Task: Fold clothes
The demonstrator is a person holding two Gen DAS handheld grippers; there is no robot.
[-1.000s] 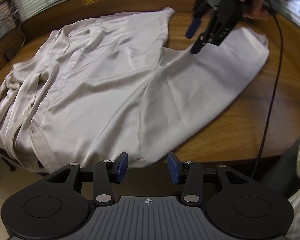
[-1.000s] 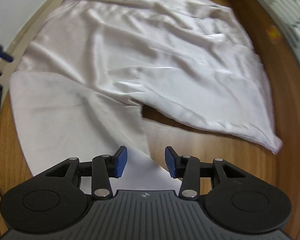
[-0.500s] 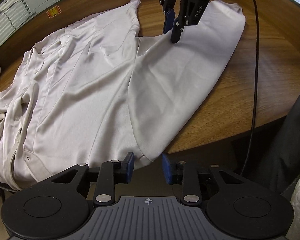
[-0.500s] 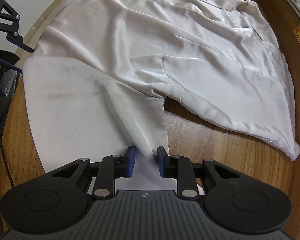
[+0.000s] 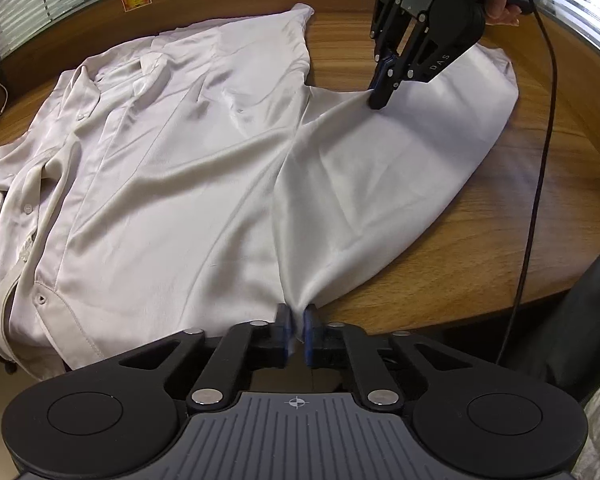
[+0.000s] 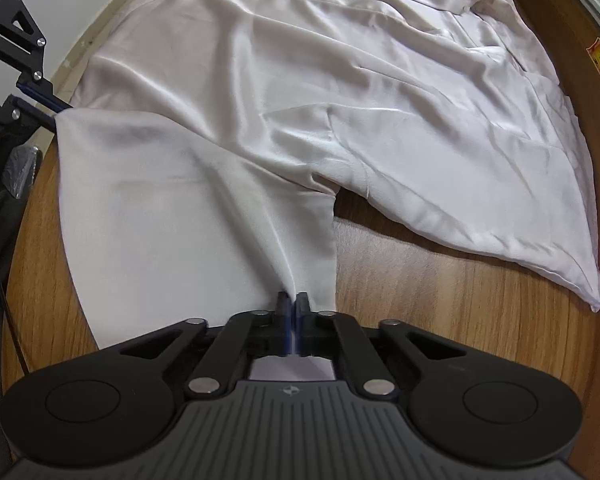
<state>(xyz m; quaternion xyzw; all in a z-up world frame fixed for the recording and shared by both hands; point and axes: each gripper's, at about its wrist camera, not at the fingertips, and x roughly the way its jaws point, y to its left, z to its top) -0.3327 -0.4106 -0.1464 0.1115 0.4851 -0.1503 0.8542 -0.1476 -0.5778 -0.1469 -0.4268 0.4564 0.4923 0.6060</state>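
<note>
A pale cream button-up shirt (image 5: 160,180) lies spread on the round wooden table (image 5: 520,220), collar to the left. Its sleeve (image 5: 380,184) lies flat towards the table's front edge. My left gripper (image 5: 296,320) is closing tight on the sleeve's near corner at the table edge, and the pads press a pinch of cloth. My right gripper (image 5: 380,100) bites the sleeve's far edge near the armpit. In the right wrist view the right gripper (image 6: 293,300) is closing on a ridge of sleeve (image 6: 172,208) fabric. The left gripper (image 6: 58,114) shows there at the sleeve's far corner.
A black cable (image 5: 540,140) runs from the right gripper across the table's right side and over its edge. A person's hand (image 5: 500,4) holds that gripper. A red and yellow sticker (image 5: 136,0) sits on the table's far rim. Dark cloth (image 5: 580,320) hangs past the right edge.
Both grippers went from open to shut on the sleeve, each gathering a small pinch of cloth. The left one came in over the near corner; the right one stayed at the far edge.
</note>
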